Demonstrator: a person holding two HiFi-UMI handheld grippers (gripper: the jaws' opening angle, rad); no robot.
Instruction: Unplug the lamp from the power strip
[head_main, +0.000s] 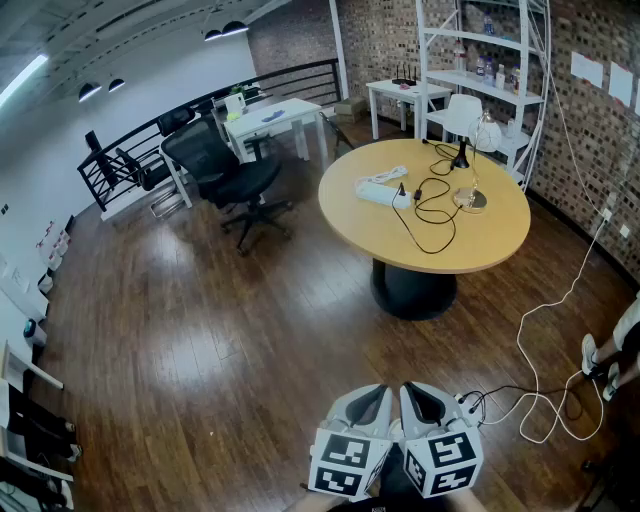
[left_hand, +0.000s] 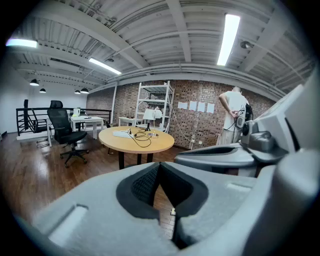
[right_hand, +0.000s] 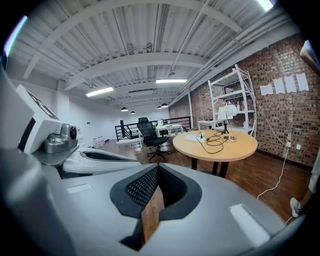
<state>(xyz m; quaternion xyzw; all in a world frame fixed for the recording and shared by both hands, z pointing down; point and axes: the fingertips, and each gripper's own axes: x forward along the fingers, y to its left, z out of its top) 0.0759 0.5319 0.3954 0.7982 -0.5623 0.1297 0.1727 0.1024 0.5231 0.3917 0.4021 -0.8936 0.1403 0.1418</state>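
Showing a round, smooth tan table (head_main: 455, 245) on dark glossy floor planks (head_main: 200, 330); on it lie an oblong white power strip (head_main: 380, 190), a looped black cord (head_main: 428, 215) and a white-shaded lamp (head_main: 463, 113). Well apart from it, the grey left gripper (head_main: 363, 405) and right gripper (head_main: 425, 402) keep their ribbed jaws pressed together on nothing.

Quick tally: 1 round table (head_main: 470, 245) with 1 power strip (head_main: 378, 190) and 2 lamps (head_main: 463, 113) on it, 2 white desks (head_main: 270, 115) further back, 1 shelf rack (head_main: 480, 80) by the brick wall, 4 black pendant lights (head_main: 235, 28) overhead, plus 1 person (left_hand: 232, 115) standing around.
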